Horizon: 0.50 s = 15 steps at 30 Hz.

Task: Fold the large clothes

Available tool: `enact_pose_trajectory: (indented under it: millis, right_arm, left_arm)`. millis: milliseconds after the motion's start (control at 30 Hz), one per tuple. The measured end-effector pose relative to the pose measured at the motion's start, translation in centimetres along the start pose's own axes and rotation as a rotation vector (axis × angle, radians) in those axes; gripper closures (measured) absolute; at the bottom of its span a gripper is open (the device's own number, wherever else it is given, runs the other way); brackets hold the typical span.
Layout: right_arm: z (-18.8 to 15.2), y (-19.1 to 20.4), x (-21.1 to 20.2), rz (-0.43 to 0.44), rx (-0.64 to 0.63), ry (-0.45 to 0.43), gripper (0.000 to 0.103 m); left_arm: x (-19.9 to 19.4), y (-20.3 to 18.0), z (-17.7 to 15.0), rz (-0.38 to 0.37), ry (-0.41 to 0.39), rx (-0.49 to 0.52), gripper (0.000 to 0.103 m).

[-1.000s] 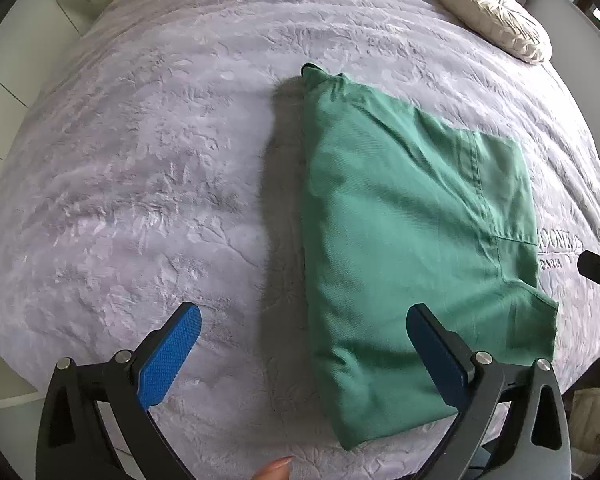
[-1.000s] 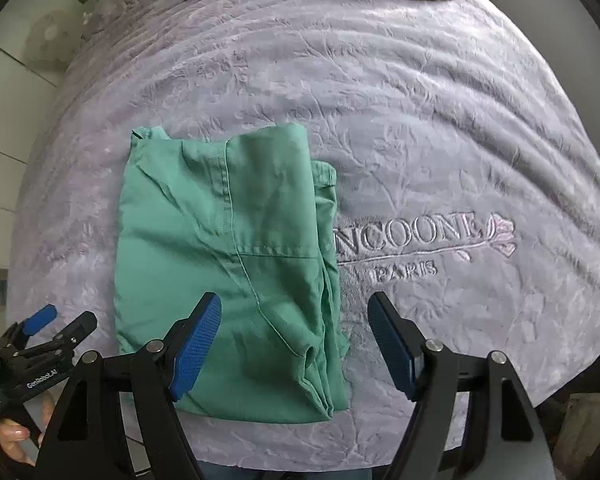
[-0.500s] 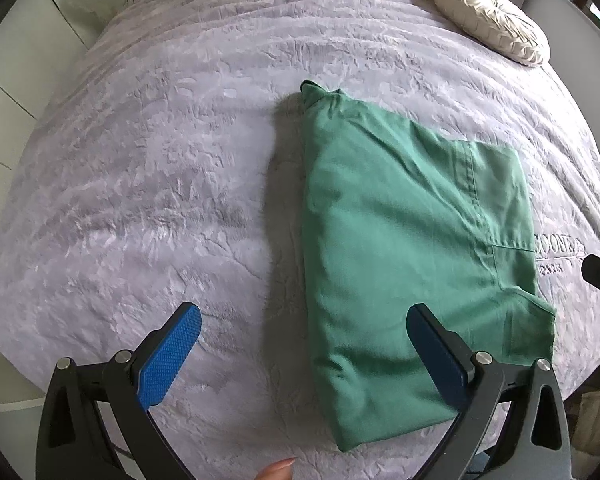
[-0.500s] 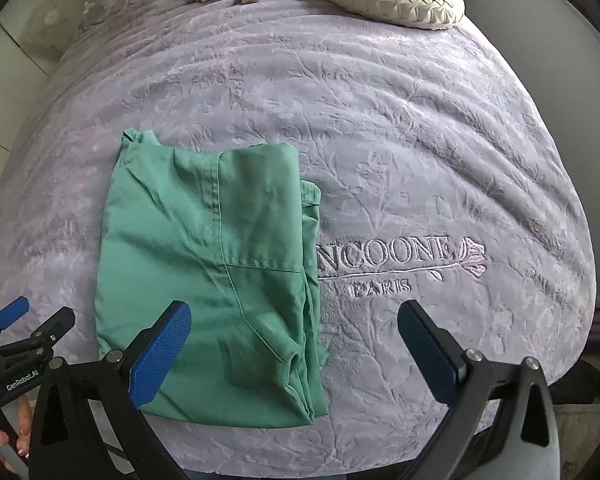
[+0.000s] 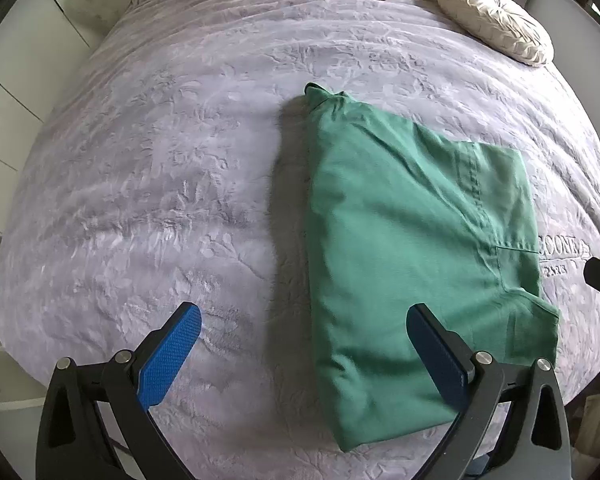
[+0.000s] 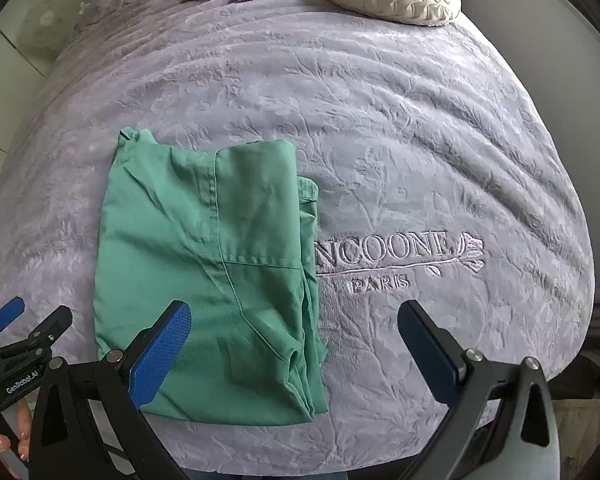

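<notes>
Right wrist view shows the green garment (image 6: 204,272) lying folded into a compact rectangle on the lilac bedspread (image 6: 380,120), near the bed's front edge, probably so both hands reach it easily. The right gripper (image 6: 294,332) hangs above its right edge with jaws wide apart and empty. The left gripper (image 5: 304,344) likewise hovers spread over the left edge, holding nothing, which suggests this fold is set down.
</notes>
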State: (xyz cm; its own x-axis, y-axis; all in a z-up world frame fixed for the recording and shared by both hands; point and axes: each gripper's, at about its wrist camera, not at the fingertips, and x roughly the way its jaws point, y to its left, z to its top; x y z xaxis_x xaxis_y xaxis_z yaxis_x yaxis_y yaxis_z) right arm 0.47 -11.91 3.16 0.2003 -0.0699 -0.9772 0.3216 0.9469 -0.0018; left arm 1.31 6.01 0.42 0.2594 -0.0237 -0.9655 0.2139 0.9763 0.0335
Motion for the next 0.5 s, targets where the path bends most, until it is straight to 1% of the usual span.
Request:
enact_pose_trajectory:
  millis: [500]
  right_arm:
    - [0.02,-0.20,-0.06,-0.001,0.003,0.000,0.000]
  left_arm:
    - [-0.03,-0.07,-0.07,-0.001,-0.003,0.000,0.000]
